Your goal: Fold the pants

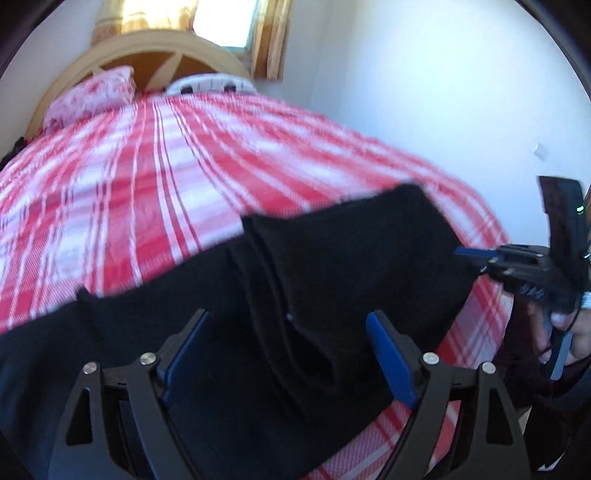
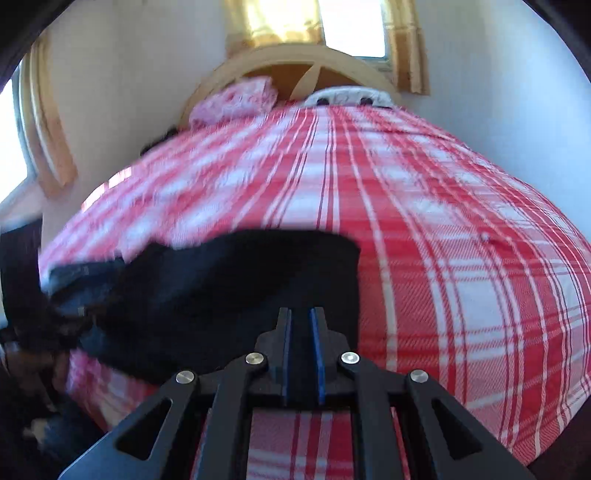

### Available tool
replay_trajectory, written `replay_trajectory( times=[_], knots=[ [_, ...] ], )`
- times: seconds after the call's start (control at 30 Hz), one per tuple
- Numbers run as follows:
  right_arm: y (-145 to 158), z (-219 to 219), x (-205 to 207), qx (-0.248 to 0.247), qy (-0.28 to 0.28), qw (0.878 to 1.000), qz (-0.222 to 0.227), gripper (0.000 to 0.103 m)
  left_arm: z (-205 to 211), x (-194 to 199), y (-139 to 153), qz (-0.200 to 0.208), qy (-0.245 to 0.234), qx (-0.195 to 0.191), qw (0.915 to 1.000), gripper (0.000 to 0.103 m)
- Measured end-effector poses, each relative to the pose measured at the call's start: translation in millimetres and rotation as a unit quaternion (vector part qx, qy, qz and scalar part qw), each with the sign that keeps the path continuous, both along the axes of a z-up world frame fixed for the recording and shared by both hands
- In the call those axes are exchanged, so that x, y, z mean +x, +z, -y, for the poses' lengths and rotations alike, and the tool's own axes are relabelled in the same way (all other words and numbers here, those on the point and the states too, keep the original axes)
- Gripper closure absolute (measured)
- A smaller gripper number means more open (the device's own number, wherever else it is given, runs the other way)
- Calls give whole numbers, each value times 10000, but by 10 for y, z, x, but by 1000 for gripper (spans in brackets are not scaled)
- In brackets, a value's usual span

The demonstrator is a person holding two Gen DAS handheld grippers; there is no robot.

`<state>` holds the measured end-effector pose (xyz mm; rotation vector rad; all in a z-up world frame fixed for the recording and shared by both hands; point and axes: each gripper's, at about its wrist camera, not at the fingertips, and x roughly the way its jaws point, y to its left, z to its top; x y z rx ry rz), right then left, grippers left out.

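Note:
Black pants [image 1: 332,266] lie across the near edge of a bed with a red and white plaid cover [image 1: 166,177]. My left gripper [image 1: 291,332] is open, its blue pads spread wide just above the bunched middle of the pants. My right gripper [image 2: 300,321] is shut on the right edge of the pants [image 2: 229,288], with black cloth between its blue pads. It also shows at the right of the left wrist view [image 1: 469,258], pinching the pants' right end. The image is blurred.
A pink patterned pillow [image 1: 92,92] and a white object [image 1: 210,83] lie by the wooden headboard [image 1: 155,48]. A white wall [image 1: 424,92] runs along the bed's right side. A curtained window [image 2: 332,22] is behind the headboard.

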<state>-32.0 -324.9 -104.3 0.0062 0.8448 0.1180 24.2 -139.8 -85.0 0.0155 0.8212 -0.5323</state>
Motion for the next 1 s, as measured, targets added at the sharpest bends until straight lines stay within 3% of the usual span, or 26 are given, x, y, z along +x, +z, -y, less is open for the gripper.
replay_trajectory(
  times=[0.1, 0.23, 0.33, 0.4, 0.47, 0.53, 0.6, 0.7, 0.83, 1.0],
  knots=[
    [45, -28, 4, -62, -54, 9999, 144, 92, -5, -140, -35, 79, -41, 74, 9999, 16],
    [336, -214, 98, 346, 260, 9972, 617, 91, -74, -162, -56, 13, 52, -28, 10000, 15],
    [348, -495, 347, 159, 508, 9960, 724, 88, -47, -189, -45, 44, 55, 16, 10000, 15],
    [260, -603, 530, 150, 516, 9966, 630, 80, -59, -184, -47, 35, 55, 26, 10000, 15],
    [77, -675, 737, 211, 500, 9983, 188, 70, -89, -177, -50, 3, 99, 31, 9999, 15],
    [-9, -797, 782, -3, 626, 9975, 329, 61, -133, -163, -57, -55, 146, -2, 9999, 14],
    [-39, -911, 758, -250, 778, 9960, 354, 45, -173, -160, -56, -91, 189, -47, 9998, 11],
    [2, -1008, 674, -591, 845, 9936, 461, 43, -209, -159, -42, -103, 220, -90, 9997, 10],
    [163, -874, 557, 102, 721, 9956, 590, 43, -275, -188, -22, -123, 251, -127, 9995, 10],
    [261, -1053, 442, 76, 868, 9929, 811, 43, -356, -219, -11, -96, 325, -75, 9994, 7]
  ],
)
